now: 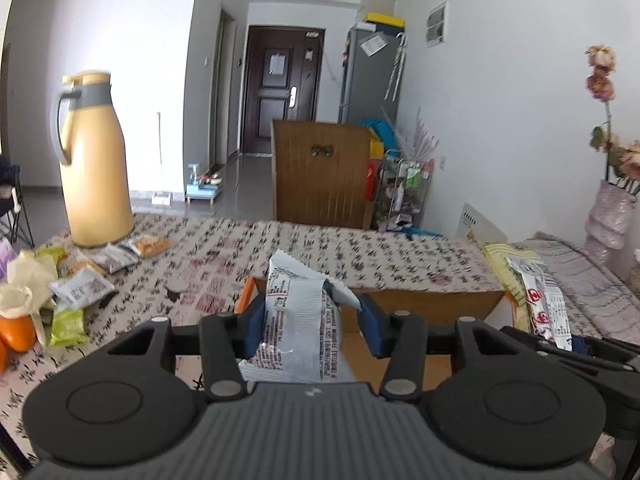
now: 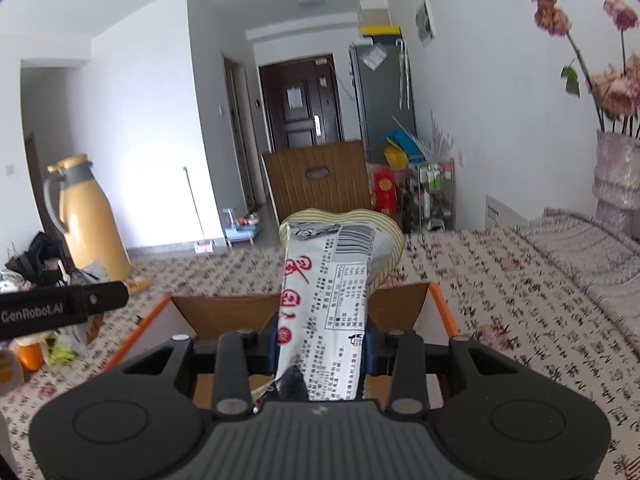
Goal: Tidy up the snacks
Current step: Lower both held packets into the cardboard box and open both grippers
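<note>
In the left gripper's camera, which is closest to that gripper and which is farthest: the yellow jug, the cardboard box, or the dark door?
1. The cardboard box, right under and ahead of the left gripper, which holds a silver snack packet.
2. The yellow jug, standing at the table's far left.
3. The dark door, far down the hallway, straight ahead.

left tongs (image 1: 312,320): clamped, level | right tongs (image 2: 322,344): clamped, level
</note>
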A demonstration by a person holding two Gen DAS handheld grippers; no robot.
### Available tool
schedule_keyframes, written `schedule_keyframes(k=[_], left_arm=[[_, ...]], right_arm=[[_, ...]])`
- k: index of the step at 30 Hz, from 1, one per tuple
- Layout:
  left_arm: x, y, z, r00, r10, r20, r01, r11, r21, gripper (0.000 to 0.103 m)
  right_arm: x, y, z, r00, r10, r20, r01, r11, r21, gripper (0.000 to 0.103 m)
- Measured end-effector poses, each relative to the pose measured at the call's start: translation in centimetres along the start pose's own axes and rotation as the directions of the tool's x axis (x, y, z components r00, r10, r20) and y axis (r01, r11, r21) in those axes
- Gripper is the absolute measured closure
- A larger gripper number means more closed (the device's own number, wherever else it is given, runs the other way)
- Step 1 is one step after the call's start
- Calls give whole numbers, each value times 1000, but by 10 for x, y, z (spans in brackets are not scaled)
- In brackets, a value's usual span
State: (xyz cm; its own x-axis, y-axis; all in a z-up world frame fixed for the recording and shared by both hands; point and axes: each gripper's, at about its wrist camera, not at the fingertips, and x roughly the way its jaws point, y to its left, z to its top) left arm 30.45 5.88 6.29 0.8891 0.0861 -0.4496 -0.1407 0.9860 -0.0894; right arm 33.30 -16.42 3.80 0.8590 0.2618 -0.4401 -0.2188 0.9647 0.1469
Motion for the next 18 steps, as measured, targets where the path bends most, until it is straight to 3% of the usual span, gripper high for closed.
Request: schedule_keyframes(k=[11,14,16,18], left_arm=[[36,16,-26,994,-17,-105,13,999,-40,49],[32,14,-27,995,-11,-95,8,999,-36,39],[30,14,-26,997,-10,-82,7,999,-36,33],[26,14,-26,998,-4,-67,2,999,-38,17]], right_arm=[[32,-6,-17,995,-36,-88,37,999,10,64],[30,-10,-19,994,-48,-95,51,998,25,48],[27,-12,-18,995,-51,-86,54,998,39,30],[21,-16,-17,996,-45,-75,48,998,48,24]])
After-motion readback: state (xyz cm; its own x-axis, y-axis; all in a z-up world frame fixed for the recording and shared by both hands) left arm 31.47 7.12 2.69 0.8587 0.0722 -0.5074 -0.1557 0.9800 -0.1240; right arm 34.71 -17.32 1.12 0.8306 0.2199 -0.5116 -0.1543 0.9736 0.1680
